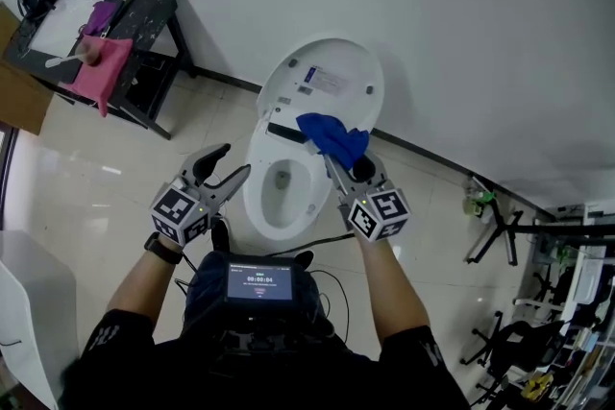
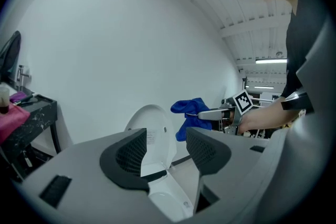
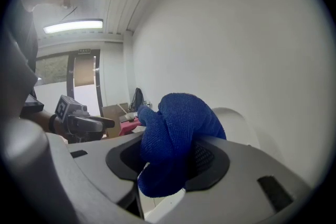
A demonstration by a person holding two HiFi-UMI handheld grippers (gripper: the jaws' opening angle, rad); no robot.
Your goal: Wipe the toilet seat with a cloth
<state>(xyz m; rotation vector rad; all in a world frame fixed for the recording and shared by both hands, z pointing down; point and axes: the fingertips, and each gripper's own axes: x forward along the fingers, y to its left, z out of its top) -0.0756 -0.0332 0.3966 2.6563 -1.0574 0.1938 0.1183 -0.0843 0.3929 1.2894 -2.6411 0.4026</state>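
Observation:
A white toilet stands against the wall, its lid (image 1: pixel 327 84) raised and its seat (image 1: pixel 258 203) down around the bowl. A bunched blue cloth (image 1: pixel 334 136) hangs above the seat's back right. My right gripper (image 1: pixel 338 158) is shut on the blue cloth, which fills its jaws (image 3: pixel 173 149). To the left of the bowl, my left gripper (image 1: pixel 222 166) is open and holds nothing. In the left gripper view the lid (image 2: pixel 152 131) shows between the jaws, with the cloth (image 2: pixel 190 113) and the right gripper beyond it.
A dark table (image 1: pixel 144 10) at the back left carries a pink cloth (image 1: pixel 101 72) and other items. Stands and equipment (image 1: pixel 500 226) crowd the right side. A device with a small screen (image 1: pixel 259 283) sits at the person's chest. The floor is pale tile.

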